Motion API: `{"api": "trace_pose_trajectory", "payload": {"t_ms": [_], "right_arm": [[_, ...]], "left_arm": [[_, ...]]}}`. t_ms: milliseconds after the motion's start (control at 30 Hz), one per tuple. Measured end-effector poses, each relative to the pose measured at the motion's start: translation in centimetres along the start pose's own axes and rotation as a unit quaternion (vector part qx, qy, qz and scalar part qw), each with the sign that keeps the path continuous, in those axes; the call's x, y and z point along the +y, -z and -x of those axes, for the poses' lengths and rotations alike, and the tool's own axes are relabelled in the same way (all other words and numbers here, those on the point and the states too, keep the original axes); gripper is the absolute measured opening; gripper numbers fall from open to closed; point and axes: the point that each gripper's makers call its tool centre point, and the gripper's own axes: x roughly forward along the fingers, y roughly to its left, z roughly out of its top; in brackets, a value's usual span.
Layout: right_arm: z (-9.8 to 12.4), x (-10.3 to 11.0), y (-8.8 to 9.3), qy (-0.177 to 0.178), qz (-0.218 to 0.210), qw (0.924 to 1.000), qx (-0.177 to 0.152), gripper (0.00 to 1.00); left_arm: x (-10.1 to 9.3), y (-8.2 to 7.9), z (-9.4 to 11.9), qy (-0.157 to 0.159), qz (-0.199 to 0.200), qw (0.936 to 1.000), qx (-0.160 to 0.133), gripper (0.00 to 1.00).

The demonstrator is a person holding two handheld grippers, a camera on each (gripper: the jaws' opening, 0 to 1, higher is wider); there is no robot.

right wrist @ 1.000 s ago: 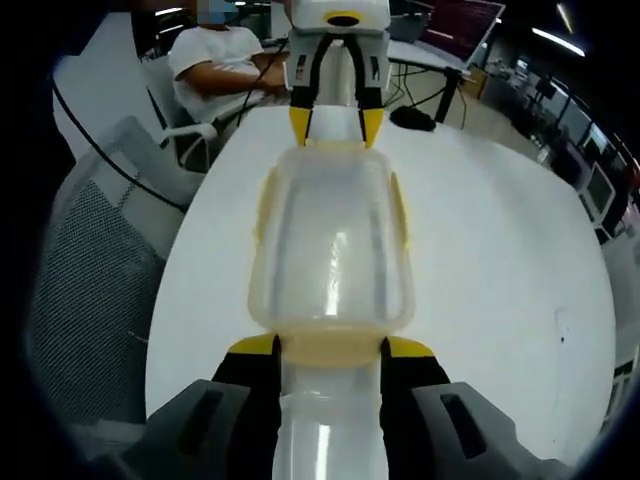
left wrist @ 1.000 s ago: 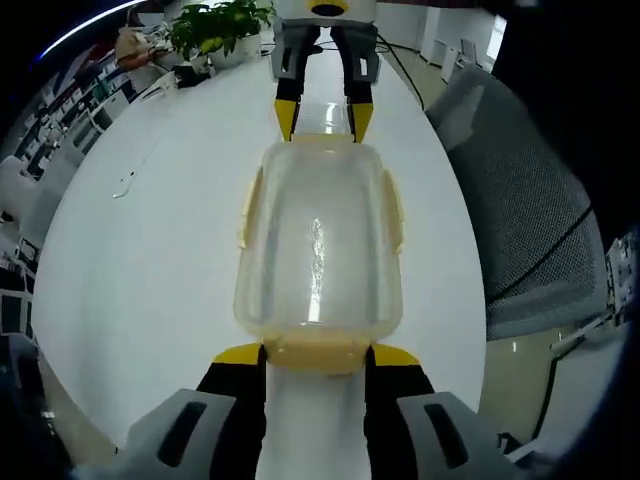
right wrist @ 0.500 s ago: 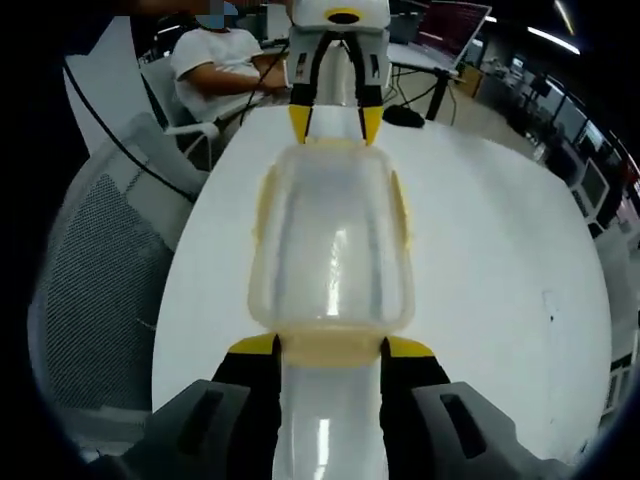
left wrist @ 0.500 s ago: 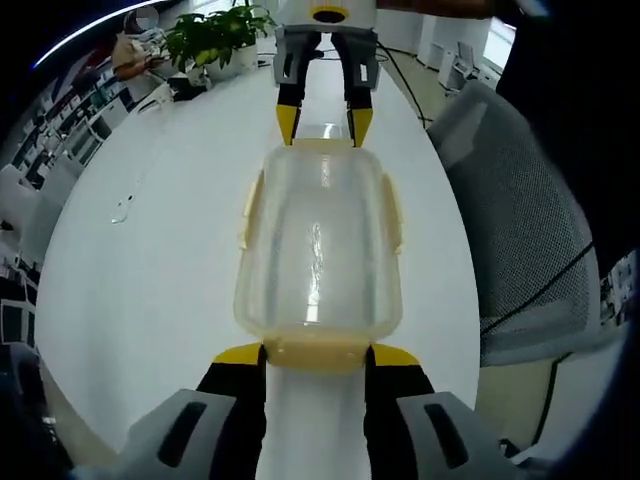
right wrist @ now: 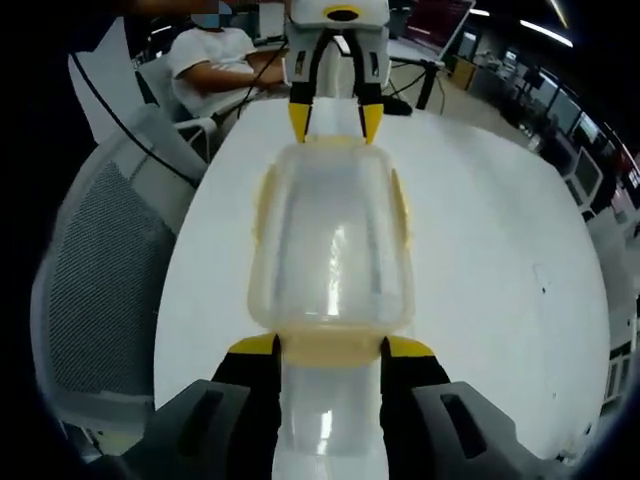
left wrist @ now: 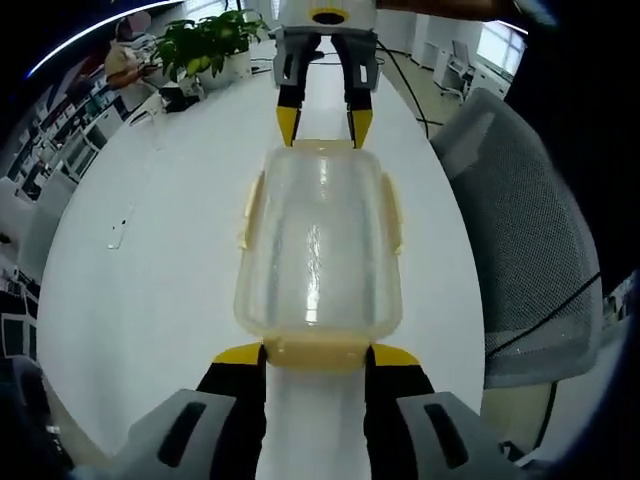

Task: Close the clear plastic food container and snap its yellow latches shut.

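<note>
Resting lengthwise on the white table point(left wrist: 150, 280), the clear container point(left wrist: 318, 250) is flanked at its near end by the left gripper point(left wrist: 316, 356), jaws spread wide; the right gripper point(right wrist: 331, 348) is set likewise opposite; uneven pressing could skid it, leaving the yellow latches point(left wrist: 249, 208) unsnapped.

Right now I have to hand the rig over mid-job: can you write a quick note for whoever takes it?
Left gripper: jaws straddle the yellow end latch at one short end of the clear container.
Right gripper: jaws straddle the opposite end latch; it also shows at the far end in the left gripper view.
The container is between the two grippers over the white table; whether it rests on the table or is lifted, I cannot tell.
Done: lid looks seated.
Left: the side latches look flared outward, so press them down; check the end latches, whose state I cannot confirm.
</note>
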Motion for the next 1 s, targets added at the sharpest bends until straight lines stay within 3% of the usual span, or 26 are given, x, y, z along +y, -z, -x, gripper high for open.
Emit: {"api": "trace_pose_trajectory", "payload": {"t_ms": [1000], "right_arm": [[2.8,-0.5,6.5,0.004,-0.011,0.9993,0.035,0.35]], "left_arm": [[0.8,-6.3,-3.7,0.008,-0.005,0.9998,-0.016,0.32]]}}
